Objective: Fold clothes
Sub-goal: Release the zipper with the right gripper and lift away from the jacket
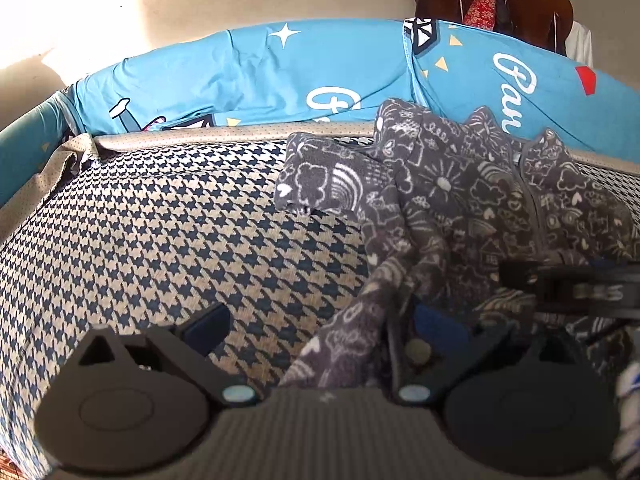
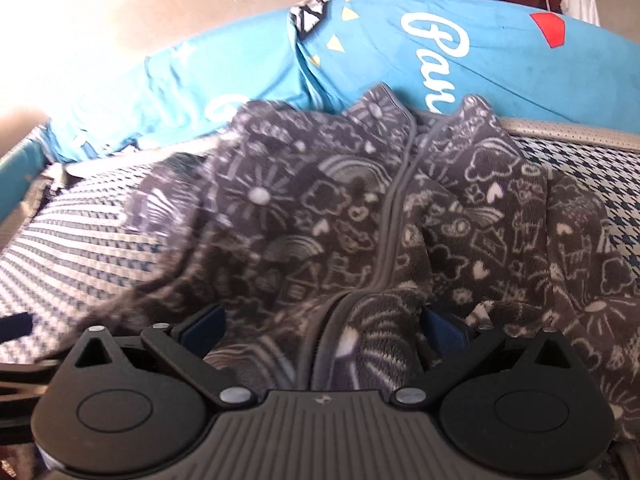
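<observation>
A dark grey fleece zip jacket (image 1: pixel 452 200) with white doodle print lies crumpled on a houndstooth cushion (image 1: pixel 160 232). Its left sleeve (image 1: pixel 316 176) lies folded out to the left. My left gripper (image 1: pixel 320 324) is open at the jacket's lower left hem, with cloth lying between its blue-padded fingers. In the right wrist view the jacket (image 2: pixel 360 216) fills the middle, its grey zip running toward the camera. My right gripper (image 2: pixel 324 328) is open with the zipped hem bunched between its fingers. The right gripper also shows at the right edge of the left wrist view (image 1: pixel 572 284).
A bright blue printed cushion (image 1: pixel 260 76) stands along the back of the seat, also in the right wrist view (image 2: pixel 500 52). A beige piped seat edge (image 1: pixel 200 136) runs in front of it. A dark wooden chair (image 1: pixel 532 4) with red cloth stands behind.
</observation>
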### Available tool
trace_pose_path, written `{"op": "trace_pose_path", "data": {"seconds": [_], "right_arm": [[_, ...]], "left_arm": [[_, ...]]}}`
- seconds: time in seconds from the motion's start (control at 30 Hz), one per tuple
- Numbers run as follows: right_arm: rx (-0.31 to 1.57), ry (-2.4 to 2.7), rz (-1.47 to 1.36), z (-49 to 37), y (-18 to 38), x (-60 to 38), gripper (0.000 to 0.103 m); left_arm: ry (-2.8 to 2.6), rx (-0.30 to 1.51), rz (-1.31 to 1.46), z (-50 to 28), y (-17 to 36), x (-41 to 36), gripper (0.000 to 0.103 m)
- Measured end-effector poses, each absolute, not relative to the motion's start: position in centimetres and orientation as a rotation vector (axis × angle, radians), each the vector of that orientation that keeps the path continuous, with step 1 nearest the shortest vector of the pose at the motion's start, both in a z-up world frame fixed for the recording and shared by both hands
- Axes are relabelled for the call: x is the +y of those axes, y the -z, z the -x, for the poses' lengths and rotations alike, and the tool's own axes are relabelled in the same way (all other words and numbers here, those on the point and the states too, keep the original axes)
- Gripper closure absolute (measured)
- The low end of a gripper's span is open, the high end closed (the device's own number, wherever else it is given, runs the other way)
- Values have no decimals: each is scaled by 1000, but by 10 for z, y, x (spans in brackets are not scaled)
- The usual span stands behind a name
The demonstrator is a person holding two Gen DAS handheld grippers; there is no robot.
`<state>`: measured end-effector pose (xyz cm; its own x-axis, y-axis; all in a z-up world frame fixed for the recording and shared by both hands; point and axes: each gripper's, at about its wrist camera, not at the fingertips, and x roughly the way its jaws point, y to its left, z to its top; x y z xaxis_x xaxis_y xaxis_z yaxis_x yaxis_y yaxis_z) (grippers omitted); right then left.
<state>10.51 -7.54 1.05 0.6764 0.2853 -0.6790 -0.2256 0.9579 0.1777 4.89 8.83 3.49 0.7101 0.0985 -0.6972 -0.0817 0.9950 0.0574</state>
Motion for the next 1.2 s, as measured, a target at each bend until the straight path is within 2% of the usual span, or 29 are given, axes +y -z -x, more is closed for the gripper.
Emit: {"op": "trace_pose_path", "data": {"seconds": [0.4,0.63,1.0,1.2], "right_arm": [[673,-179,54,-53,-43,-100,0],[685,-161,-40,-28,-43,-112,0],[678,-188,15,15,-33,-89,0],[668,-308,38,37,-29,-67,7]], "left_arm": [[-46,762,-1,-35,-37,97,0],[-24,766,11,-22,-36,106,0],[-87,759,81,-12,-39,138,0],[-168,819,88,-16,-27,149,0]]}}
